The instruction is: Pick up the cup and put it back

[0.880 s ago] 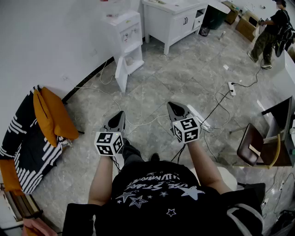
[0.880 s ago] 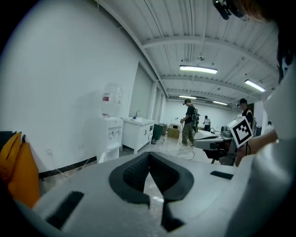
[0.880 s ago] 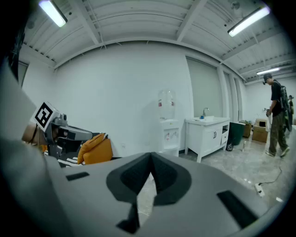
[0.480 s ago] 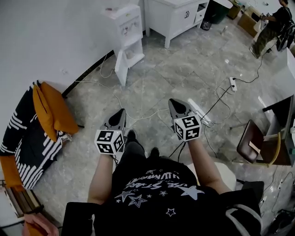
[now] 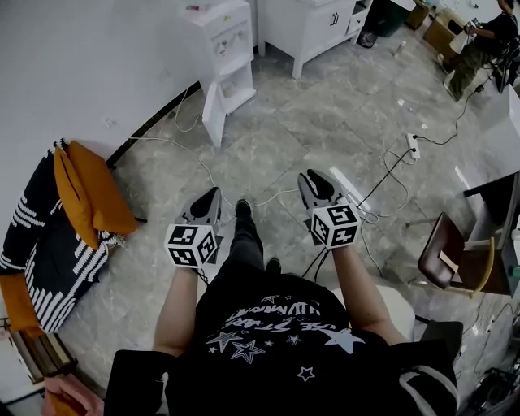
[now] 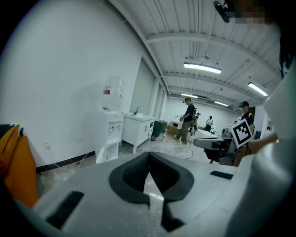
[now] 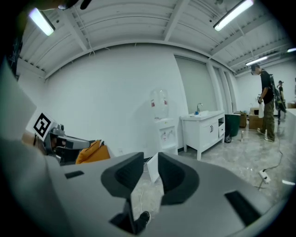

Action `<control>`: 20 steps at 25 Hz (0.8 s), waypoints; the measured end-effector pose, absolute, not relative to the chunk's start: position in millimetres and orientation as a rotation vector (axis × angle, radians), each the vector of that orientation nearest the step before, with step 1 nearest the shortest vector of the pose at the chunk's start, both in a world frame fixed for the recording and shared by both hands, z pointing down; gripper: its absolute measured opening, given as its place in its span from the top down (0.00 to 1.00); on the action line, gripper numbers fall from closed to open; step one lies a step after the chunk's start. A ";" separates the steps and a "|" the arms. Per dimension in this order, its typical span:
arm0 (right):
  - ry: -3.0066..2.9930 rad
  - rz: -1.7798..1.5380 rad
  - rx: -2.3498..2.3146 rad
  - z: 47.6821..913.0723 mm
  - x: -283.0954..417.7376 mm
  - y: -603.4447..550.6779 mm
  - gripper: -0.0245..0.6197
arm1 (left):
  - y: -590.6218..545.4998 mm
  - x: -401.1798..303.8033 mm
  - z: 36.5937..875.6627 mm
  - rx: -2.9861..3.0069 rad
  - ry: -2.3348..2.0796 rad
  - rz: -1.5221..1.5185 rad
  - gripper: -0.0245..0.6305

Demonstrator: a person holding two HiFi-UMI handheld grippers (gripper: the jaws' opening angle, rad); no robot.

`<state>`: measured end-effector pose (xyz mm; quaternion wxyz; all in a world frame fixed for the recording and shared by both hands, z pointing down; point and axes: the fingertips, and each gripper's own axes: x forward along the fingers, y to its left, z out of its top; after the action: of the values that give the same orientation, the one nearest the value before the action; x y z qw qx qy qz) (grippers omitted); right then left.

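Observation:
No cup shows in any view. In the head view a person holds both grippers out over a grey tiled floor, a leg and shoe [image 5: 243, 210] between them. The left gripper [image 5: 214, 195] points forward with its marker cube [image 5: 192, 244] near the hand. In the left gripper view its jaw tips meet, so the left gripper [image 6: 149, 154] is shut and holds nothing. The right gripper [image 5: 312, 178] carries its own cube [image 5: 335, 225]. In the right gripper view a narrow gap stands between the jaws of the right gripper [image 7: 150, 159], with only floor behind.
A white water dispenser [image 5: 223, 41] and a white cabinet [image 5: 313, 24] stand ahead by the wall. Cables [image 5: 268, 197] and a power strip [image 5: 413, 145] lie on the floor. Orange and striped cloth [image 5: 81, 195] lies left, a chair [image 5: 443, 256] right, a person [image 5: 479, 49] far right.
The person's shoe has stepped forward between the grippers. The dispenser and cabinet have slid toward the top edge of the head view. Both grippers keep their pose.

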<state>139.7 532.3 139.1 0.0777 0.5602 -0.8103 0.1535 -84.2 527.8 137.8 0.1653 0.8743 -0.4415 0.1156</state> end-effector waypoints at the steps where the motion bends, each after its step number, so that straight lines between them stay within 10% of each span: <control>1: -2.429 0.459 1.668 139.5 138.0 525.8 0.78 | 518.6 -84.6 139.6 2.490 -1.255 0.327 0.95; 11: -2.394 0.539 1.583 170.9 132.8 395.6 0.39 | 382.4 -94.2 165.2 2.442 -1.258 0.315 0.95; 20: -2.339 0.625 1.603 175.8 115.1 231.9 0.38 | 235.2 -113.5 174.5 2.424 -1.184 0.396 0.95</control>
<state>115.1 231.9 175.8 0.1188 0.5483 -0.7997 0.2138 -113.5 235.2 174.5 0.2059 0.8700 -0.4249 0.1422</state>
